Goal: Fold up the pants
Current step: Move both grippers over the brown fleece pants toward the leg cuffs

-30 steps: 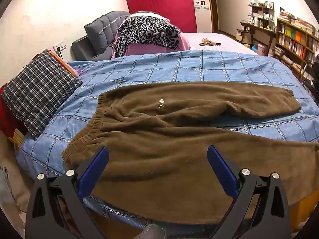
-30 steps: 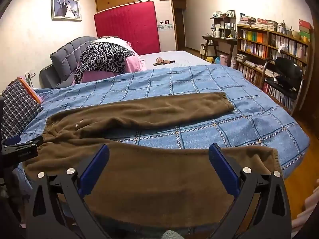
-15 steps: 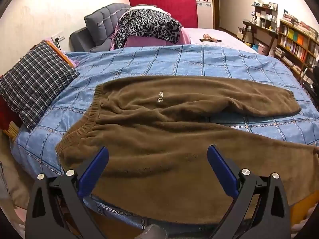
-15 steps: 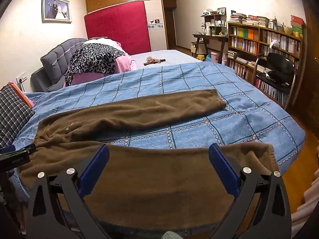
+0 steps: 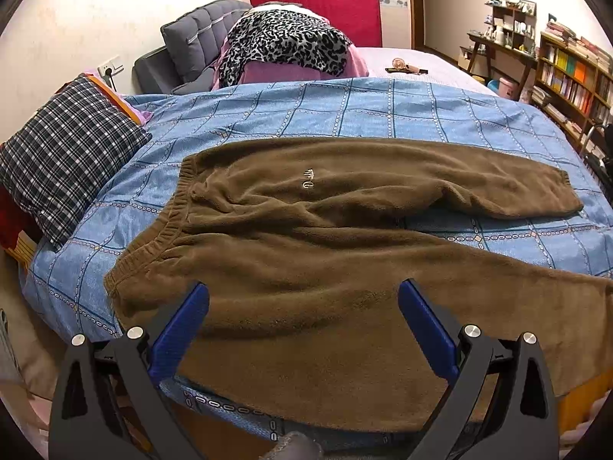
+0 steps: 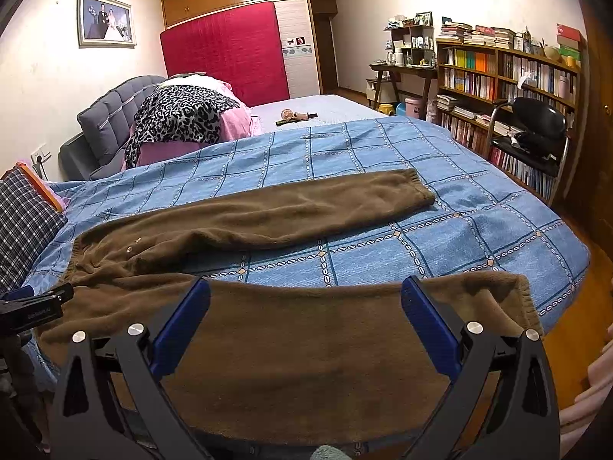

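Brown fleece pants (image 5: pixel 306 253) lie flat on the blue checked bedspread (image 5: pixel 383 115), long axis running left to right: elastic waistband (image 5: pixel 161 237) toward the left gripper (image 5: pixel 302 303), near-leg cuff (image 6: pixel 525 299) just right of the right gripper (image 6: pixel 306 299). Both grippers hang with blue pads spread wide over the near leg, pinching nothing. I judge each already nearest its own end for folding this leg onto the far one

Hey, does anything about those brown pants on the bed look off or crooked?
Yes. The brown pants lie splayed: the far leg rests flat on the blue bedspread, while the near leg droops over the bed's front edge.
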`<state>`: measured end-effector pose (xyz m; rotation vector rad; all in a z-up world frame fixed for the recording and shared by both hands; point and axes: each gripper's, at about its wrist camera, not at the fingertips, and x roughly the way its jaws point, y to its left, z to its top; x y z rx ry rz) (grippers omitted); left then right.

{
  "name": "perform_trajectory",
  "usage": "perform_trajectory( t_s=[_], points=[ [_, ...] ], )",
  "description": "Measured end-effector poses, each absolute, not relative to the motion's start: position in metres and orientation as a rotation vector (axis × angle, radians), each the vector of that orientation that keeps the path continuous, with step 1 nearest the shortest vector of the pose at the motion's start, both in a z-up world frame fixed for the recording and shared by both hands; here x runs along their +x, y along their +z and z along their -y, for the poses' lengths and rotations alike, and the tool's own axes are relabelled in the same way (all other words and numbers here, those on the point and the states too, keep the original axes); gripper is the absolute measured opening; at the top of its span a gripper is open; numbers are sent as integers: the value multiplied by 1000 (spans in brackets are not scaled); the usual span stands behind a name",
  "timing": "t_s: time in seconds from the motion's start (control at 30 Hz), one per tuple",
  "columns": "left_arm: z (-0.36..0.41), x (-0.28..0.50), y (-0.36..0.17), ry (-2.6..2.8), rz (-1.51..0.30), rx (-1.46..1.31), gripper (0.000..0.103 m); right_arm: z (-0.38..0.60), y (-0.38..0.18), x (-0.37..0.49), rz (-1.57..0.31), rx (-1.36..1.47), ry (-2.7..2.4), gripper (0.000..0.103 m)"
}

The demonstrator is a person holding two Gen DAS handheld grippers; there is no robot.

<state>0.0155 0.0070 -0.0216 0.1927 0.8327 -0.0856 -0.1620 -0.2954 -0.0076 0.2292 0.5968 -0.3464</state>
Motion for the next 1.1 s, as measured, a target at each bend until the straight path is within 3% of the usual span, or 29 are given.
perform_trajectory(
  t_s=[1.1],
  points=[
    [-3,22,-32,-116,-877,196,98,295,-12,-155,-563,205,-349,100]
  ],
)
